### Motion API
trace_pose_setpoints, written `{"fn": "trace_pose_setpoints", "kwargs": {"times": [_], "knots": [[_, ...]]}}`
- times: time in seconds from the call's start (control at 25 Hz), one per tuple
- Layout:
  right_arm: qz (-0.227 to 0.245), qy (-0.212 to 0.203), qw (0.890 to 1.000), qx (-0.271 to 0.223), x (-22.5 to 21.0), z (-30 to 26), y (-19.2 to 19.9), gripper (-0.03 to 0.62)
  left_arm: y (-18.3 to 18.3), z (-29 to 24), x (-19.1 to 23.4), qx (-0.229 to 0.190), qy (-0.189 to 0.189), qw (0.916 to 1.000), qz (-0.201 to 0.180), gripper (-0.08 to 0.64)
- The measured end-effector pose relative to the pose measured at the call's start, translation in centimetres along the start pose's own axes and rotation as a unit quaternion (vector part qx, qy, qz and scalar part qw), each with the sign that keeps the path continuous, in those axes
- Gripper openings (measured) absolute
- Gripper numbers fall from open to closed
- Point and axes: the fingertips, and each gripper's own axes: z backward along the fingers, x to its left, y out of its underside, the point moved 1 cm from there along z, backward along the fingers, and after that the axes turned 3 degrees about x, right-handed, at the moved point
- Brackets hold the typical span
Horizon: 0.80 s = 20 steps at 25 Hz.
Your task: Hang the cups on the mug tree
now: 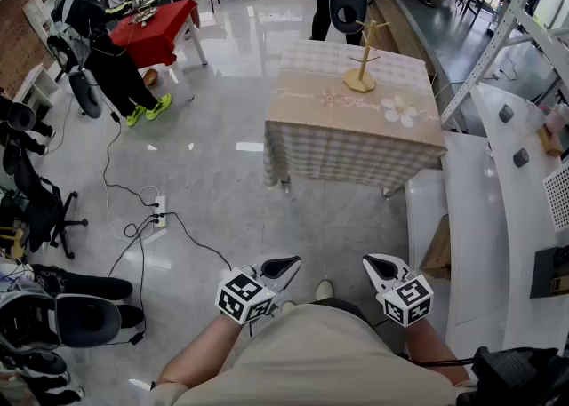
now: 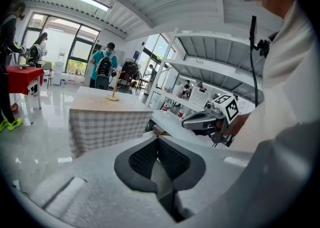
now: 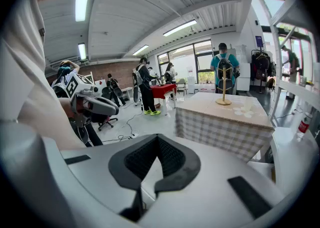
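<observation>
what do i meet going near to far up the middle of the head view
left gripper and right gripper side by side, jaws shut → tiled floor → checked-cloth table → mug tree → standing person

The mug tree (image 1: 363, 56) is pale wood — a slim post on a round disc base, with short pegs angling up and out at several heights. It stands upright on the table (image 1: 311, 129) with the checked cloth, about midway across and toward the far edge — just beyond the white flowers printed on the cloth.
</observation>
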Motion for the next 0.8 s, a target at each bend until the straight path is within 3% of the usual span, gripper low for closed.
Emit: {"fn": "trace_pose_setpoints", "kwargs": {"times": [0.36, 0.56, 0.8], "knots": [[0.009, -0.005, 1.0, -0.02, -6.7, 1.5, -1.5, 0.012, -3.8, -5.0, -0.8, 0.008, -0.015, 0.9997, -0.015, 0.008], [-0.005, 0.004, 1.0, -0.019, -11.0, 0.7, -0.5, 0.012, -6.0, -8.1, 1.1, -0.001, -0.03, 0.9995, -0.008, 0.008], [-0.04, 0.028, 0.999, -0.021, -14.8, -2.4, -1.2, 0.012, -8.1, -11.1, 5.3, 0.01, -0.003, 0.9998, -0.016, 0.008]]}}
